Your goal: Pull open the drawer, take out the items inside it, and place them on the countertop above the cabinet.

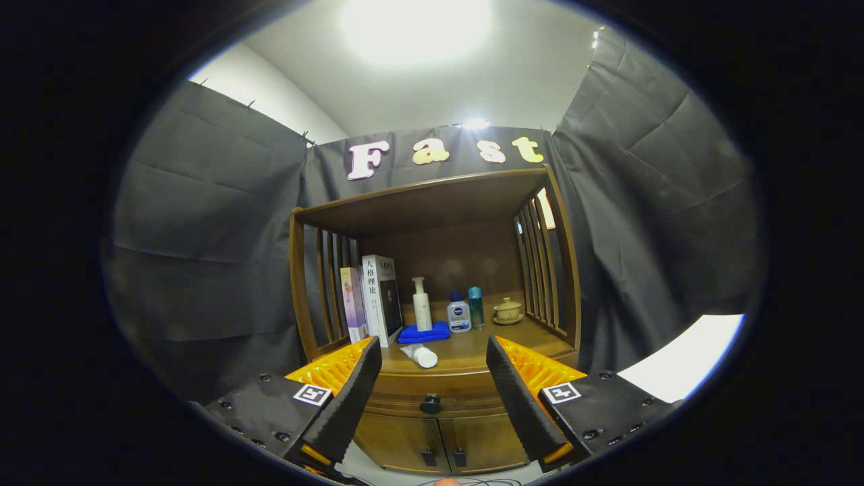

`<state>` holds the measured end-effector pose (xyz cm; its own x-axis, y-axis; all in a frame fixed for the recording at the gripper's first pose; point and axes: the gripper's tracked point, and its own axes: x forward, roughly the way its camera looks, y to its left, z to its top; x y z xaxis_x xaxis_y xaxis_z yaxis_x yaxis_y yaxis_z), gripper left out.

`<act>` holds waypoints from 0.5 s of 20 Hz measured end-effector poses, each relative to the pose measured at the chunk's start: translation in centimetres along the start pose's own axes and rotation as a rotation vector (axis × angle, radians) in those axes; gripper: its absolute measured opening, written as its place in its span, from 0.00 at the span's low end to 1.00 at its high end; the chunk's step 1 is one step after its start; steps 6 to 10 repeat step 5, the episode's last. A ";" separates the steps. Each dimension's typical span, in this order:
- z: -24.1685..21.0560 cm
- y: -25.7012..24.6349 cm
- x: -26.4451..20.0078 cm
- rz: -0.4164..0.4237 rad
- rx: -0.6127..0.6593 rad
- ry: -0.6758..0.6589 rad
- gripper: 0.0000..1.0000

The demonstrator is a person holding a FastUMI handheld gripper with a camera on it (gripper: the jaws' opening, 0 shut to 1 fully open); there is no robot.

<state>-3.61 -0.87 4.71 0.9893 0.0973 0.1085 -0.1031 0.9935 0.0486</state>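
Gripper [432, 398]: fingers spread apart, gripping nothing, drawer [432, 390] closed beyond and between them with its knob [430, 404] centred ahead; tube [420, 355], cloth [423, 333] and bottles lie on countertop [486, 345] above, fitting either pre-pull or drawer emptied and reshut.

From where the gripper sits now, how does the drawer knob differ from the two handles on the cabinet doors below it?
The drawer knob is single, round and dark, centred on the shut drawer front; the door handles are a pair of small squarish pulls, side by side where the two doors meet. The knob lies between the fingers of the open gripper, beyond them and untouched; the handles sit lower, nearer the fingertips' level. All three are dark and mounted on brown wooden fronts.
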 end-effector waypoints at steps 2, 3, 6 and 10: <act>0.6 -0.1 0.0 0.001 0.013 -0.015 0.98; 0.8 -0.1 0.0 0.002 0.020 -0.019 0.98; 1.1 -0.3 0.1 0.005 0.033 -0.026 0.98; 1.1 -0.3 0.1 0.005 0.033 -0.026 0.98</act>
